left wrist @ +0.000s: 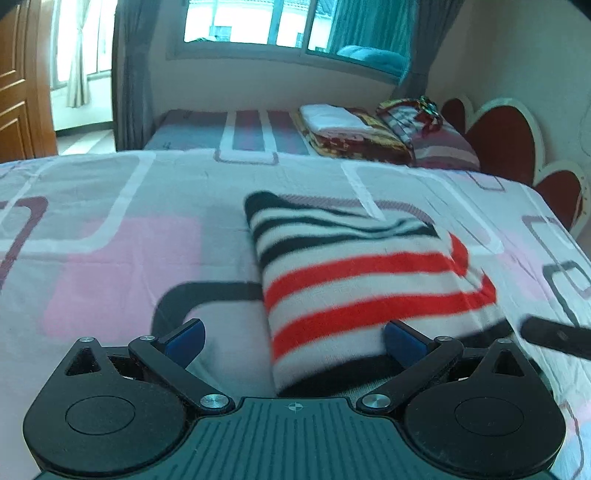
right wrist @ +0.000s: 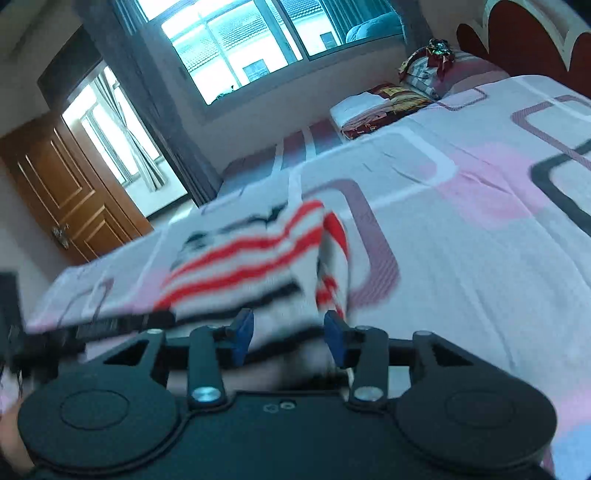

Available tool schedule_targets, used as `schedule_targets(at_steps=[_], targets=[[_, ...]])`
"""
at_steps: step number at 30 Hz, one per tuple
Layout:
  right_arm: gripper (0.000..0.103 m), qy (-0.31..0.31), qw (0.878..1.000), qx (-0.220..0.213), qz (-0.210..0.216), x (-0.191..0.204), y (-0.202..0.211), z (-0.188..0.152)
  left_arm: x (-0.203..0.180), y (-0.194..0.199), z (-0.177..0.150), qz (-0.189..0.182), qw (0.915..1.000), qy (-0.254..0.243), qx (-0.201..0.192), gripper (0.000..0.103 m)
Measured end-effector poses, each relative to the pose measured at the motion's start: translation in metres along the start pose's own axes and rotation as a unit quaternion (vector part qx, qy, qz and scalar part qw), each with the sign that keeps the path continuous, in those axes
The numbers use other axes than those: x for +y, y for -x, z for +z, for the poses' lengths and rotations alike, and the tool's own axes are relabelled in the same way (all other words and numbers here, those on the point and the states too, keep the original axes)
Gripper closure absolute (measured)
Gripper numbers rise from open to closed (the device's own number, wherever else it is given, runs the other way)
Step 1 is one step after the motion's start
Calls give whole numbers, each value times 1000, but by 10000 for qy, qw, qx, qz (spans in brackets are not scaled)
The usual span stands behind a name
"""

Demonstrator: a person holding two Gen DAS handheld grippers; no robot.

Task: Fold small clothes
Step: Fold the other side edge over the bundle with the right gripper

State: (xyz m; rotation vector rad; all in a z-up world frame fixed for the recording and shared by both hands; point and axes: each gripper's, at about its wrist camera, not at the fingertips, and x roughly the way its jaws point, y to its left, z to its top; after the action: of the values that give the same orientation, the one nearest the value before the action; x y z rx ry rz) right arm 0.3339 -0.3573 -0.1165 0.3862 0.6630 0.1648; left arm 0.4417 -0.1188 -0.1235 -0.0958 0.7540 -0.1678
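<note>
A small striped garment (left wrist: 354,273), white with red and black stripes, lies folded on the patterned bedsheet (left wrist: 122,229). My left gripper (left wrist: 293,339) is open; the garment's near left edge lies between its blue pads, the right pad (left wrist: 402,341) over the cloth. In the right wrist view the same garment (right wrist: 251,258) lies in front of my right gripper (right wrist: 289,334), whose blue pads stand apart with the garment's near edge between them. The right gripper's dark finger (left wrist: 554,336) shows at the right in the left wrist view.
The bed's edge falls away beyond the garment. A second bed behind holds folded blankets (left wrist: 347,129) and a pillow (left wrist: 436,140). A red and white headboard (left wrist: 517,147) stands at the right. A window (left wrist: 295,26) and a wooden door (right wrist: 70,199) lie beyond.
</note>
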Motion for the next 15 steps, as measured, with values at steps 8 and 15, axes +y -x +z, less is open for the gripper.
schedule_targets(at_steps=[8,15], targets=[[59,-229,9987,462,59,-14,-89,43,12,-35,19,98,9992,328,226,1],[85,-189,9990,341,196,-14,-88,39,3,-54,24,42,9988,443,225,1]])
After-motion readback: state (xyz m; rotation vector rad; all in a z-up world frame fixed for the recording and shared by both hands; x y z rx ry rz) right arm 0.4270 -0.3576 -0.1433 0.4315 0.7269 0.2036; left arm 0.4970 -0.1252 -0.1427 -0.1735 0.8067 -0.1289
